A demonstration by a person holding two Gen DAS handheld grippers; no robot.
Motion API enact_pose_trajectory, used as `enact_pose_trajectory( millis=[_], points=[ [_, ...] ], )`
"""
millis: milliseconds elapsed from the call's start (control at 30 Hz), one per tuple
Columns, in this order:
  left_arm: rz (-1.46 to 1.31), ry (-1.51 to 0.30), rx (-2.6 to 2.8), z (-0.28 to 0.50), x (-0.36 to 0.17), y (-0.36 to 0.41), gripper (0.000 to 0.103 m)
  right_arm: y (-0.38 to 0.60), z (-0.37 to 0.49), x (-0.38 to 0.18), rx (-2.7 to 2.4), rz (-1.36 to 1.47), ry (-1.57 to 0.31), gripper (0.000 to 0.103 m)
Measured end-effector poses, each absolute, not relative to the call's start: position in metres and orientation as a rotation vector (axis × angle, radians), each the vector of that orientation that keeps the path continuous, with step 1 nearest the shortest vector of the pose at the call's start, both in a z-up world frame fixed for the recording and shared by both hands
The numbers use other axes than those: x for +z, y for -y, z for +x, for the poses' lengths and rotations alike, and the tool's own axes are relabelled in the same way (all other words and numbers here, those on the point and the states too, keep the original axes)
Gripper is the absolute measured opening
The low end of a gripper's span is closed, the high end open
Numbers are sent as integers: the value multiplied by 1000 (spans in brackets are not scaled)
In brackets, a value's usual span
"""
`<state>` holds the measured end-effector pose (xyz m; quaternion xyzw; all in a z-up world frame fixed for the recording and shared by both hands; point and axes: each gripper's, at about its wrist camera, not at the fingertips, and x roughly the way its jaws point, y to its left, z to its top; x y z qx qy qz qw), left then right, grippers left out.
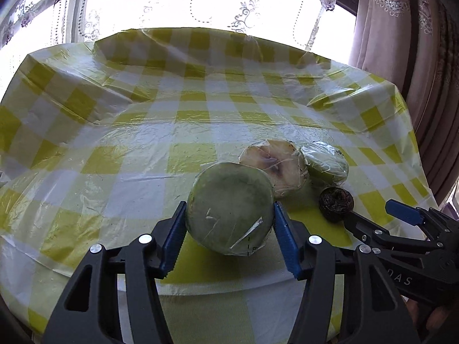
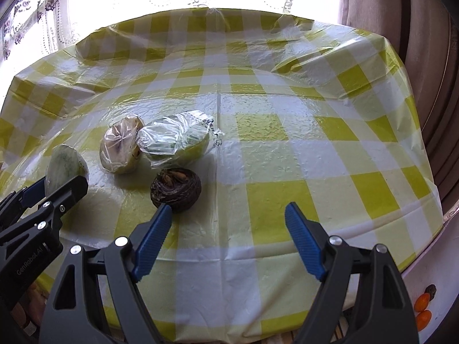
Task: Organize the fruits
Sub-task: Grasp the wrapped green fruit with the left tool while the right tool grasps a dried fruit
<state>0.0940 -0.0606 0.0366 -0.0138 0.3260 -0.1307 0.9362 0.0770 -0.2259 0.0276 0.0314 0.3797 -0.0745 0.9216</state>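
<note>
My left gripper [image 1: 229,215] is shut on a green cut fruit half wrapped in film [image 1: 229,209], resting on the table; it also shows in the right wrist view [image 2: 64,164]. Behind it lie a pale wrapped cut fruit [image 1: 282,166] [image 2: 120,149] and a green wrapped cut fruit [image 1: 325,163] [image 2: 178,140]. A dark brown shrivelled fruit [image 1: 335,200] [image 2: 176,186] sits to the right. My right gripper [image 2: 228,210] is open and empty, its left fingertip next to the dark fruit.
The table wears a yellow-and-white checked cloth under clear plastic [image 2: 287,143], wrinkled at the back. Curtains [image 1: 401,43] hang behind. Small orange fruits [image 2: 423,311] lie on a white surface at the lower right.
</note>
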Motion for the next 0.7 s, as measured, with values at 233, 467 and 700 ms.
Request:
enact_pose_trajectory(
  millis=[233, 467, 700],
  points=[
    [-86, -670, -255, 95, 34, 49, 57, 207, 88, 28, -126, 39, -779, 81],
    [-110, -663, -247, 95, 34, 44, 57, 199, 101, 26, -102, 47, -787, 80],
    [-107, -659, -245, 94, 35, 44, 57, 197, 105, 23, -81, 52, -782, 53]
  ],
)
